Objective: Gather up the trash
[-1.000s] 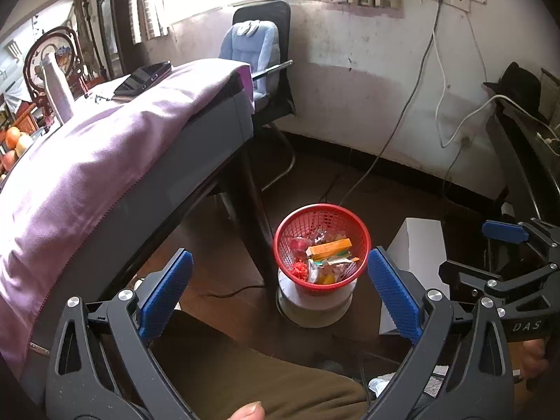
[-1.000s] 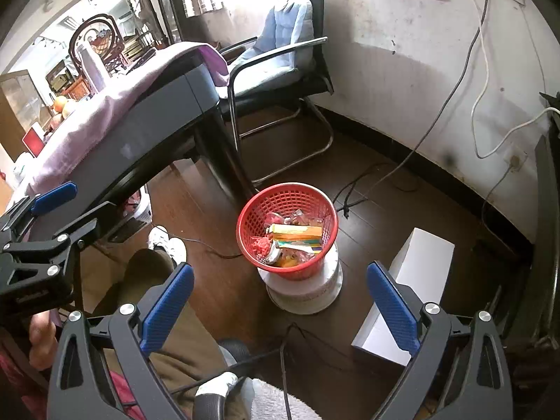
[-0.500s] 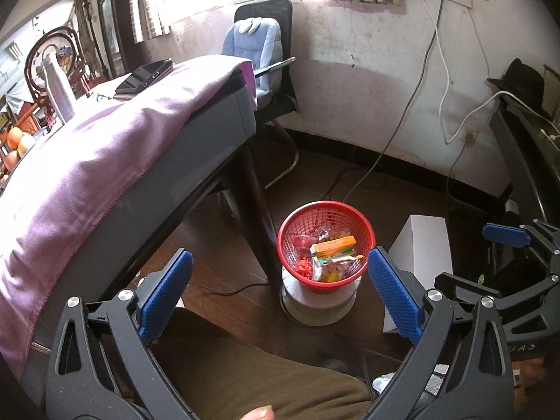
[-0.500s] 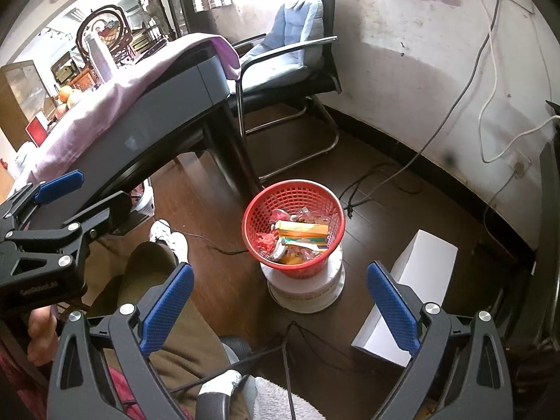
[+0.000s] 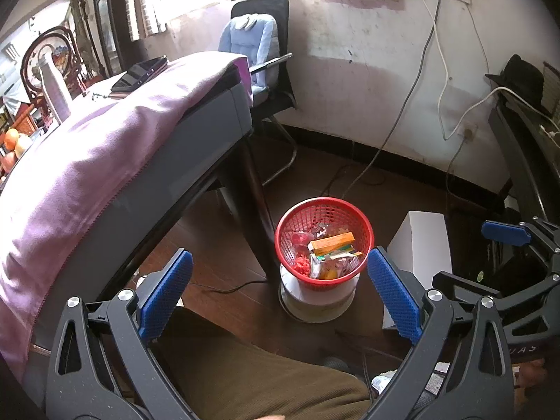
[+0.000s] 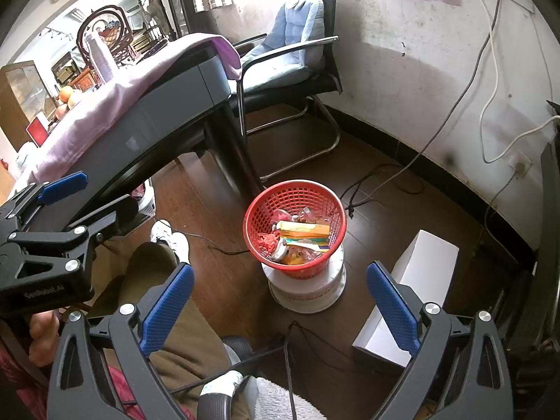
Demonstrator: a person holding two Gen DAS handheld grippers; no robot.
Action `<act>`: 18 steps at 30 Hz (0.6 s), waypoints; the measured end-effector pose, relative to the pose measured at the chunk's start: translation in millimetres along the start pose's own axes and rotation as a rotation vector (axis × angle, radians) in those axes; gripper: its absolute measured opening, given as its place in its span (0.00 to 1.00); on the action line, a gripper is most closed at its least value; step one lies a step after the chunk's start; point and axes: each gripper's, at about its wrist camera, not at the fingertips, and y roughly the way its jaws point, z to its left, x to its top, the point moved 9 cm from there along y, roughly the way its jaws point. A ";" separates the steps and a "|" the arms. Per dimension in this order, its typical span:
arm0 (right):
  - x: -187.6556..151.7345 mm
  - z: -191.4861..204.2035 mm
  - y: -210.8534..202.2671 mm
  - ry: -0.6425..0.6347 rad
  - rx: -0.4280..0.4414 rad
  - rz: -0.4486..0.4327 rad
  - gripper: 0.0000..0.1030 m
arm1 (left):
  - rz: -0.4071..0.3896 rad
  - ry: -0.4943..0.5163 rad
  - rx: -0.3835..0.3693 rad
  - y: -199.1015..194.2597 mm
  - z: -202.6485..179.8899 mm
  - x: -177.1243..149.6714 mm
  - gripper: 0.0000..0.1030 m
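A red mesh basket [image 5: 290, 224] [image 6: 260, 206] sits on a white tub [image 5: 315, 302] [image 6: 308, 288] on the dark floor. It holds an orange box [image 5: 332, 240] [image 6: 303, 229], red bits and wrappers. My left gripper [image 5: 278, 292] hangs open above and short of the basket, nothing between its blue pads. My right gripper [image 6: 278, 304] is open too, also empty, with the basket ahead between its fingers. Each gripper shows at the edge of the other's view.
A table with a purple cloth [image 5: 87, 161] [image 6: 101, 105] stands left, its dark leg [image 5: 255, 210] beside the basket. A black chair with a blue cushion [image 6: 294, 42], a white box [image 5: 420, 241] [image 6: 413, 294], floor cables [image 6: 381, 182] and a person's trouser leg [image 5: 252, 378] are near.
Both grippers have drifted slightly; the basket has shifted a little right and down in both views. Both stay open and empty.
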 end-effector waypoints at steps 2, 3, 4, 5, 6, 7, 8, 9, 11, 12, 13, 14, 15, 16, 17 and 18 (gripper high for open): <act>-0.1 -0.1 0.0 0.001 0.000 0.001 0.94 | 0.003 0.000 -0.004 0.8 0.5 0.2 0.93; -0.1 0.4 0.6 0.003 0.002 0.002 0.94 | 0.004 -0.001 -0.004 1.1 1.1 0.1 0.93; -0.4 1.1 1.3 0.003 0.003 0.003 0.94 | 0.004 -0.001 -0.004 1.0 1.3 0.1 0.93; -0.7 1.8 1.5 0.004 0.003 0.003 0.94 | 0.005 -0.002 -0.004 1.3 1.9 -0.3 0.93; -0.6 2.2 1.5 0.003 0.003 0.003 0.94 | 0.005 0.000 -0.003 1.4 1.9 0.0 0.93; -0.5 2.4 1.4 0.002 0.003 0.003 0.94 | 0.005 0.002 -0.001 1.2 2.0 0.0 0.93; -0.6 1.7 1.5 0.003 0.003 0.003 0.94 | 0.004 0.003 0.000 1.1 2.2 0.1 0.93; -0.5 2.0 1.5 0.003 0.003 0.002 0.94 | 0.003 0.004 0.001 0.7 1.6 -0.1 0.93; -0.7 2.2 1.7 0.004 0.003 0.003 0.94 | 0.004 0.003 0.001 0.7 1.1 0.1 0.93; -0.7 1.8 1.6 0.004 0.003 0.004 0.94 | 0.004 0.004 0.001 0.8 1.2 -0.2 0.93; -0.8 2.0 1.6 0.004 0.003 0.005 0.94 | 0.004 0.005 0.001 0.8 0.9 -0.2 0.93; -0.8 2.4 1.5 0.004 0.003 0.005 0.94 | 0.004 0.005 0.001 0.8 0.9 -0.3 0.93; -1.3 2.5 2.5 0.004 0.004 0.006 0.94 | 0.004 0.004 0.001 0.8 0.7 -0.2 0.93; -1.2 2.9 2.4 0.004 0.004 0.005 0.94 | 0.005 0.004 0.000 1.0 1.0 -0.5 0.93; -1.1 2.2 2.4 0.004 0.004 0.005 0.94 | 0.005 0.004 -0.001 0.9 1.0 -0.6 0.93; -1.1 2.5 2.4 0.004 0.004 0.004 0.94 | 0.005 0.003 0.000 0.8 0.6 -0.5 0.93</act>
